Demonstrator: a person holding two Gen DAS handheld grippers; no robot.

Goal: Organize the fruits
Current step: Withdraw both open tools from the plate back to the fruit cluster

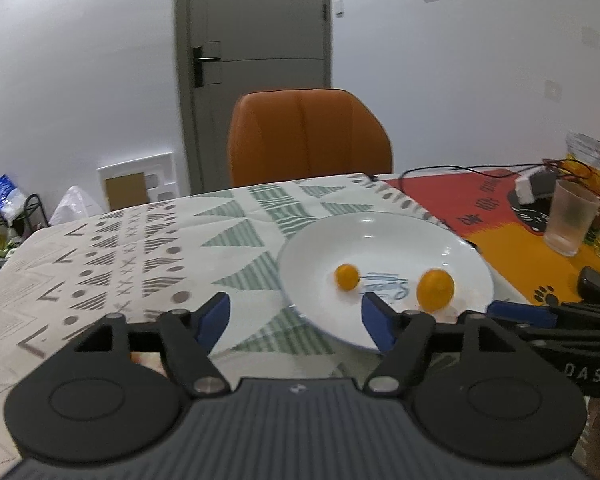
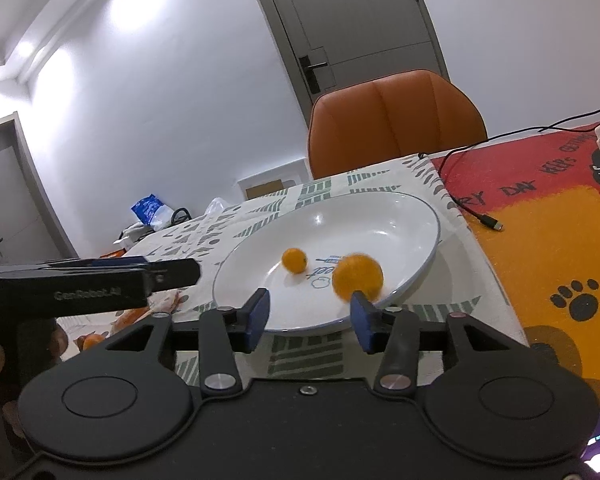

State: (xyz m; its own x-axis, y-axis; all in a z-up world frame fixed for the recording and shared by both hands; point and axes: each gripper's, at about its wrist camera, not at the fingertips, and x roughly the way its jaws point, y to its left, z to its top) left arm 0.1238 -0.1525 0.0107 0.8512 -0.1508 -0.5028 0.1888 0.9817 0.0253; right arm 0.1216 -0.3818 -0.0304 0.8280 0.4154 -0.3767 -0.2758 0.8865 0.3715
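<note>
A white plate (image 1: 300,248) (image 2: 420,216) lies on the patterned tablecloth with two oranges in it. The small orange (image 1: 347,277) (image 2: 294,260) rests near the plate's middle. The larger orange (image 1: 435,290) (image 2: 358,276) looks blurred and sits near the plate's front rim. My left gripper (image 1: 294,316) stands open over the plate's near-left edge, with nothing between its blue pads. My right gripper (image 2: 310,312) is open too, at the front rim, and the larger orange lies just beyond its right pad.
An orange chair (image 1: 308,136) stands behind the table. A frosted cup (image 1: 572,220), a black device (image 1: 596,290) and a cable (image 2: 488,220) lie on the red and yellow mat to the right. Orange bits (image 2: 132,316) lie left of the plate.
</note>
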